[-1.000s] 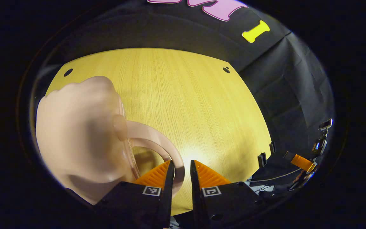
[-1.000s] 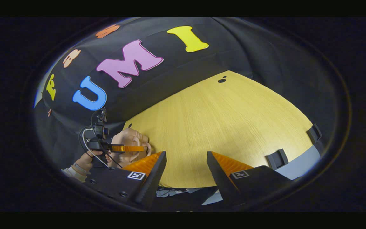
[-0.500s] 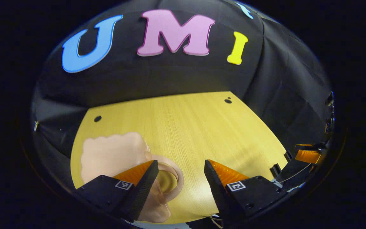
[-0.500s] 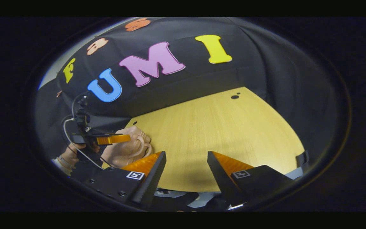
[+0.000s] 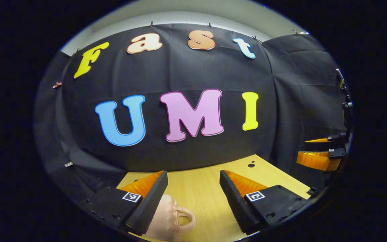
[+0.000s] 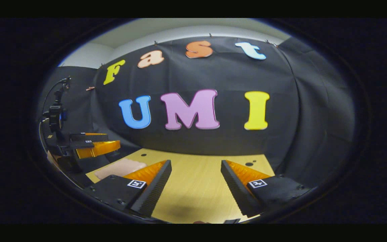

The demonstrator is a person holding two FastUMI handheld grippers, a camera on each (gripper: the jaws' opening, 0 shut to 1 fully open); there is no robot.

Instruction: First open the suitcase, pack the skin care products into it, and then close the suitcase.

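both grippers spread wide, holding nothing, raised off the table

near: left gripper [image 5: 193, 188] jaws wide apart; pink suitcase [image 5: 170, 218] with loop handle sits closed on the wooden table [image 5: 200, 201], low by its left finger. right gripper [image 6: 196, 181] equally wide over bare wood, suitcase [image 6: 119, 168] off to its left, the left gripper beyond it. no skin care products visible, can't tell if they're inside. risk: case looks light, so a low pass could catch the handle and drag it toward the table edge.
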